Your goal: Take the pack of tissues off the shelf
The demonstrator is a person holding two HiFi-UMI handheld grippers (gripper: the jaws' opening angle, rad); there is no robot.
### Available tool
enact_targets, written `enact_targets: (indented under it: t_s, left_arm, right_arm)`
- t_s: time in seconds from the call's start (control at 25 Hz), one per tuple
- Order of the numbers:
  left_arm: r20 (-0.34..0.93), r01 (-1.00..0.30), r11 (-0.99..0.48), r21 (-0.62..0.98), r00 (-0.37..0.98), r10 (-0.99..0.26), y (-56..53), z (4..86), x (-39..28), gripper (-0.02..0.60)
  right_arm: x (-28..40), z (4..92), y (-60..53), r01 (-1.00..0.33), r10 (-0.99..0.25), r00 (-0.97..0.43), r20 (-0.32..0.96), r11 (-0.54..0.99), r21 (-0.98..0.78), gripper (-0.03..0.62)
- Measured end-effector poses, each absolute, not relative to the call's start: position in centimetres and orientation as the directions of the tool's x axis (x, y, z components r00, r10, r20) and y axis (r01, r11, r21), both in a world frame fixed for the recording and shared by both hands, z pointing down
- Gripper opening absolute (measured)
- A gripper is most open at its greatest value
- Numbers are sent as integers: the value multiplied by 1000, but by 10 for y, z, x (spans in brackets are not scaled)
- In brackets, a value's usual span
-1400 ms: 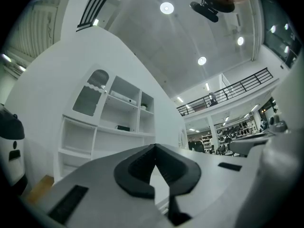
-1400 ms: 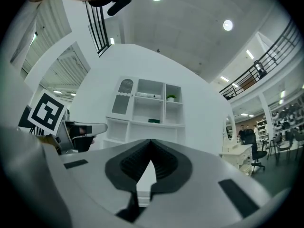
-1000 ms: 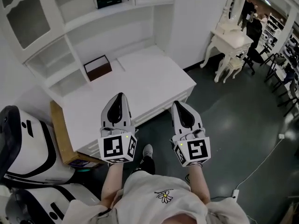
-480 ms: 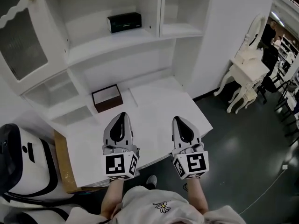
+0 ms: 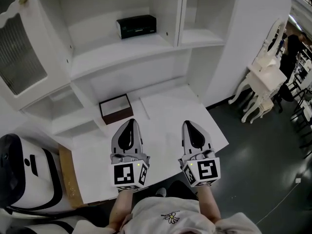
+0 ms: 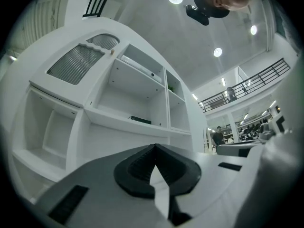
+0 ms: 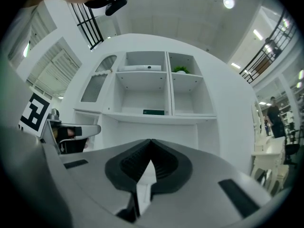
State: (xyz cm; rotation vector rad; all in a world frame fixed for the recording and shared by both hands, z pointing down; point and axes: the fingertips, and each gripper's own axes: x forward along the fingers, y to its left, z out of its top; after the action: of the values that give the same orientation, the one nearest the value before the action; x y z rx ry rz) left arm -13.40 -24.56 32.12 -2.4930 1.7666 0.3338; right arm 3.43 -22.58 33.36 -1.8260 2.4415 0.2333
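Note:
The pack of tissues is a dark, flat box lying on the middle shelf of a white shelf unit. It also shows small in the left gripper view, pack, and in the right gripper view, pack. My left gripper and right gripper hover side by side over the white desk top, well short of and below the pack. Both point at the shelf unit. Each has its jaws shut with nothing between them, left and right.
A brown open box sits on the desk ahead of the left gripper. A white and black machine and a cardboard board stand left of the desk. A white dressing table stands at the right. A green plant sits on the top shelf.
Both grippers have moved forward from the desk's front edge to over the desk, nearer the shelf unit. The shelf and pack now show larger. The jaws stayed shut.

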Motion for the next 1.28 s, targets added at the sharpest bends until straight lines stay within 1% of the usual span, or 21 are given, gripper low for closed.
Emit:
enact_targets:
  t_s: [0.28, 0.44, 0.68, 0.72, 0.84, 0.92, 0.96, 1.0, 1.08, 1.28]
  left_arm:
    - [-214, -953, -295, 75, 273, -938, -256, 319, -138, 0]
    - [-216, -963, -258, 73, 238, -947, -263, 320, -135, 0]
    - [-207, -974, -212, 77, 192, -959, -271, 317, -129, 2]
    - [-204, -973, -217, 85, 196, -959, -274, 317, -127, 16]
    - [-216, -964, -243, 104, 217, -952, -278, 311, -121, 160]
    - [-235, -956, -266, 124, 233, -944, -280, 308, -117, 313]
    - [-237, -952, -275, 137, 238, -942, -281, 308, -115, 343]
    - [-235, -949, -279, 148, 240, -942, -283, 309, -113, 363]
    - [-226, -947, -279, 160, 240, -944, -286, 311, -111, 382]
    - [-228, -946, -282, 161, 243, -943, -293, 303, -104, 387]
  right_arm:
    - [26, 326, -244, -945, -928, -328, -177, 318, 82, 3]
    - [32, 321, -255, -936, -912, -353, -207, 342, 84, 3]
    - [43, 318, -271, -918, -893, -395, -215, 387, 82, 3]
    - [46, 318, -274, -916, -890, -401, -215, 393, 80, 3]
    - [55, 317, -279, -912, -886, -408, -220, 404, 67, 3]
    - [62, 316, -281, -913, -886, -405, -228, 404, 52, 3]
    - [65, 317, -282, -912, -884, -406, -231, 407, 46, 3]
    - [67, 317, -282, -911, -883, -409, -232, 411, 43, 3]
    - [72, 317, -283, -910, -881, -410, -234, 412, 45, 3]
    - [86, 317, -286, -916, -887, -395, -238, 399, 33, 3]
